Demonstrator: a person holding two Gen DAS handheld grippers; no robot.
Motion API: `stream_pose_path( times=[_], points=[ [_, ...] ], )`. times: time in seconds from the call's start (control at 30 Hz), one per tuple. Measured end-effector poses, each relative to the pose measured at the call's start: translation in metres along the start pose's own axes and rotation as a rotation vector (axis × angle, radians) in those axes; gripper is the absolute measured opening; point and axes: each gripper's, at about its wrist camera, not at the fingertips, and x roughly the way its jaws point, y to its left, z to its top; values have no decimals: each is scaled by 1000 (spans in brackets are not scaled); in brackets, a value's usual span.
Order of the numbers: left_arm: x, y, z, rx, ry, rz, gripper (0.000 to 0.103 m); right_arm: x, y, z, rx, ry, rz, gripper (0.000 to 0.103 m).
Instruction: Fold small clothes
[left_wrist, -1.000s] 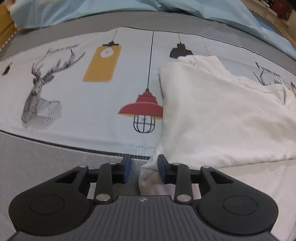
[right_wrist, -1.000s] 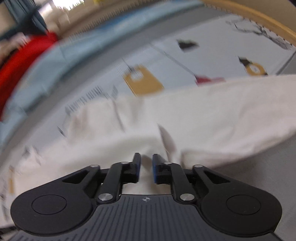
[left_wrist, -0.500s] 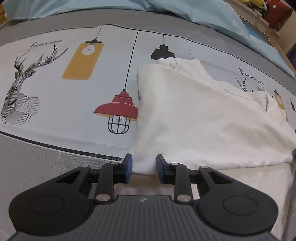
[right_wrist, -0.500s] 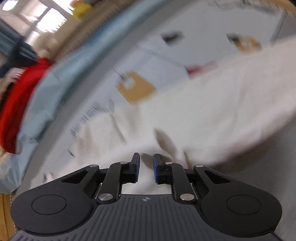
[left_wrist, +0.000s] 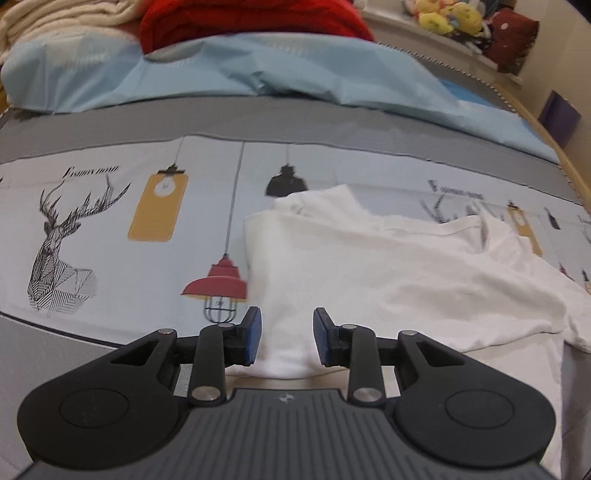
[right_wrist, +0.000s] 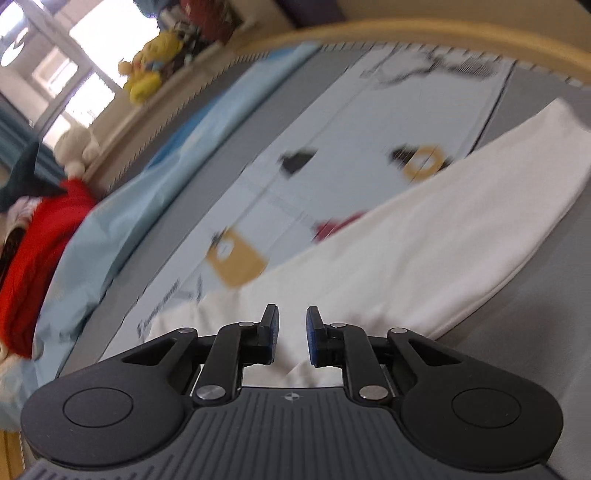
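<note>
A white garment (left_wrist: 369, 266) lies partly folded on the printed bed cover (left_wrist: 110, 236), with a straight folded edge on its left and rumpled cloth at its right. My left gripper (left_wrist: 287, 332) hovers over the garment's near left corner, its blue pads apart and pressing on nothing. In the blurred right wrist view the same white garment (right_wrist: 443, 236) stretches from the gripper up to the right. My right gripper (right_wrist: 291, 334) stands over its near end with a narrow gap between the pads. Cloth shows behind that gap, and no pad pinches it.
A light blue quilt (left_wrist: 280, 70) is bunched along the far side of the bed, with a red blanket (left_wrist: 255, 18) behind it. Soft toys (left_wrist: 447, 16) sit on a ledge at the back right. The bed's wooden rim (right_wrist: 443, 29) curves round the far edge.
The left gripper has risen and tipped up, so the quilt and red blanket have come into view. The right gripper has swung sideways and rolled over the garment. Both gaps look unchanged.
</note>
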Motion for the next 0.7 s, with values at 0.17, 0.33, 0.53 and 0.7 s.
stream_pose_path(
  times=[0.17, 0.33, 0.53, 0.7],
  points=[
    [-9, -8, -3, 24, -10, -23, 34, -16, -65, 27, 42, -78, -72, 17],
    [-14, -8, -7, 51, -17, -18, 34, -21, -154, 54, 176, -177, -206, 18],
    [-11, 1, -8, 45, -8, 0, 34, -9, -238, 66, 399, -259, -274, 35],
    [-7, 2, -11, 64, 3, 3, 34, 11, -252, 67, 421, -296, -237, 35]
  ],
)
